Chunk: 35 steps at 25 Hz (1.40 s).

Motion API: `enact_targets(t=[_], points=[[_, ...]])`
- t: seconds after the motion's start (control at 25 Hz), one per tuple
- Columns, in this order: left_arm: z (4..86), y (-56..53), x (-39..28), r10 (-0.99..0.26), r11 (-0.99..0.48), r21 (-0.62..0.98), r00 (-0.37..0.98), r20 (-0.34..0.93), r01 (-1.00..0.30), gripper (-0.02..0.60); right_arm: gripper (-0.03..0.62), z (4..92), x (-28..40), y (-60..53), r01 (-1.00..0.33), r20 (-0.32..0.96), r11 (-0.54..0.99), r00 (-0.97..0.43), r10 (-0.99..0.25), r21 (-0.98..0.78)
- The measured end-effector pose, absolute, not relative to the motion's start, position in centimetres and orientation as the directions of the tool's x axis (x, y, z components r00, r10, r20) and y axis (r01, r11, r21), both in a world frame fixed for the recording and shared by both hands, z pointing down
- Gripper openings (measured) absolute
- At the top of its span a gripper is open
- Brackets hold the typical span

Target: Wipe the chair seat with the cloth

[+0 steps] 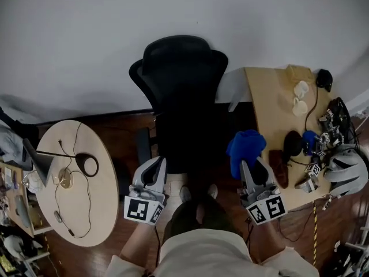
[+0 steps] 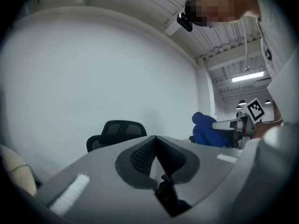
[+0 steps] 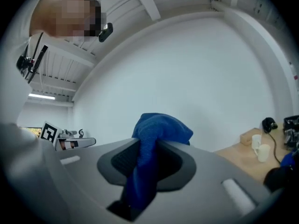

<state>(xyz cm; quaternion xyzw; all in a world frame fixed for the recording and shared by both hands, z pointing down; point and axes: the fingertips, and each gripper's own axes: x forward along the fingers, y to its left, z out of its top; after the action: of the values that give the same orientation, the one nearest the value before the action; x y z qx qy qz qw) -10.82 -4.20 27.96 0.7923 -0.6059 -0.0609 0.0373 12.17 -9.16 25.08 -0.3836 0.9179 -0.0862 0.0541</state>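
The black office chair (image 1: 183,79) stands against the white wall, its dark seat (image 1: 185,146) just ahead of me. In the right gripper view, the blue cloth (image 3: 156,136) is bunched between the jaws and stands up above them. My right gripper (image 1: 251,166) is shut on this cloth (image 1: 244,149) and is held to the right of the seat. To the seat's left, my left gripper (image 1: 155,165) is shut with nothing in it. The left gripper view shows the chair (image 2: 117,132) beyond the meeting jaw tips (image 2: 155,138), with the cloth (image 2: 203,129) at the right.
A round wooden table (image 1: 101,206) with a lamp and cables stands at the left. A wooden desk (image 1: 271,105) at the right carries two white mugs (image 1: 299,98), a helmet (image 1: 347,169) and several small items. The person's shoes show below the seat.
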Motion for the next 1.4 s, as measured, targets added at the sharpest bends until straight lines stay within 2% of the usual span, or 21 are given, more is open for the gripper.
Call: enact_targets(t=[0.2, 0.44, 0.6, 0.76, 0.92, 1.08, 1.24, 1.4], points=[[39.3, -15.0, -12.2, -0.975, -0.221, 0.163, 0.223, -0.007, -0.962, 0.061, 0.095, 37.1, 11.2, -20.7, -0.7, 0.006, 0.68, -0.698, -0.716, -0.217], [60.5, -10.9, -11.2, -0.976, -0.193, 0.173, 0.207, 0.069, -0.966, 0.063, 0.095, 62.9, 11.7, -16.2, -0.71, 0.076, 0.632, -0.682, -0.728, -0.312], [68.1, -10.9, -12.2, -0.978, -0.164, 0.173, 0.183, 0.1, -0.971, 0.064, 0.095, 72.1, 10.9, -16.5, -0.717, 0.141, 0.618, -0.682, -0.717, -0.323], [69.3, -10.2, -13.5, -0.981, -0.138, 0.181, 0.16, 0.113, -0.974, 0.067, 0.095, 78.1, 5.9, -18.9, -0.707, 0.211, 0.632, -0.703, -0.68, -0.317], [67.4, -8.8, -14.7, -0.986, -0.111, 0.195, 0.132, 0.102, -0.974, 0.069, 0.095, 88.6, -3.5, -21.2, -0.672, 0.359, 0.655, -0.74, -0.569, -0.346], [67.2, -7.3, -16.9, -0.993, -0.047, 0.18, 0.065, 0.094, -0.982, 0.071, 0.094, 99.6, -11.4, -22.8, -0.695, 0.517, 0.627, -0.702, -0.49, -0.351], [69.3, -5.9, -17.7, -0.992, -0.044, 0.198, 0.067, 0.111, -0.979, 0.071, 0.094, 104.2, -17.5, -24.9, -0.697, 0.559, 0.6, -0.699, -0.446, -0.394], [71.0, -4.9, -17.8, -0.988, -0.047, 0.205, 0.076, 0.137, -0.978, 0.071, 0.094, 107.1, -23.7, -25.4, -0.621, 0.589, 0.672, -0.738, -0.329, -0.402]])
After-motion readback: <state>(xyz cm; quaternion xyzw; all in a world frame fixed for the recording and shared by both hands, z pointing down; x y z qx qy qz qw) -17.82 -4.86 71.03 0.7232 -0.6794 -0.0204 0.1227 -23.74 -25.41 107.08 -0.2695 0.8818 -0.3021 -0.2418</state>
